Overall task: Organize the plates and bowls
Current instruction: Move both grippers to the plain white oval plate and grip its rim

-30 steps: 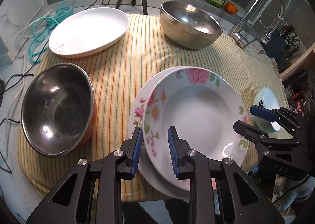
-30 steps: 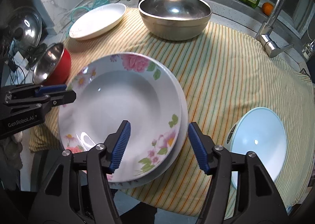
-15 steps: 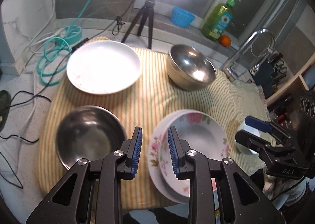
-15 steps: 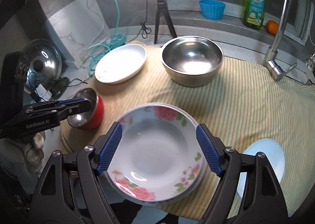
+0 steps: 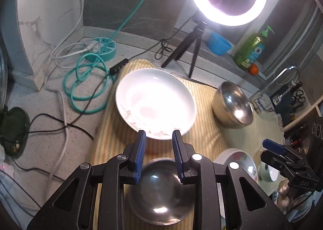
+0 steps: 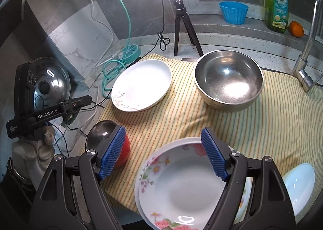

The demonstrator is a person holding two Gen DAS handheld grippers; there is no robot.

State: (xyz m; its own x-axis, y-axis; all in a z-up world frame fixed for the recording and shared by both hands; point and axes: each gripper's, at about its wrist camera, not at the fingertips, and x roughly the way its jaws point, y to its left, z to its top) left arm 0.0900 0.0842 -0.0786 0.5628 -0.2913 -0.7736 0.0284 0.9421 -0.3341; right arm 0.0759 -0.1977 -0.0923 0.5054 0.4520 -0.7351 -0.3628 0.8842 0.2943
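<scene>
Both grippers empty: left gripper (image 5: 157,139) fingers narrowly apart above the red-sided steel bowl (image 5: 161,191), right gripper (image 6: 161,149) fingers wide over the stacked floral plates (image 6: 181,185), free to pick next.

The pale blue bowl (image 6: 298,185) is cut off at the right wrist view's edge.

A yellow cloth (image 6: 252,129) with thin orange and green stripes serves as the landmark. On it, at the far left, lies a white plate (image 6: 141,85) with a faint grey leaf sprig. To its right stands a silver steel bowl (image 6: 229,80). At the near edge lie white plates with pink roses and green leaves (image 6: 181,185). A steel bowl with a red outside (image 6: 110,141) stands at the near left corner, a pale blue bowl (image 6: 300,185) at the near right. Behind the cloth are a blue cup (image 6: 233,12), a green soap bottle (image 6: 276,1) and an orange fruit (image 6: 296,29). Both grippers carry blue ribbed pads (image 6: 112,152).
</scene>
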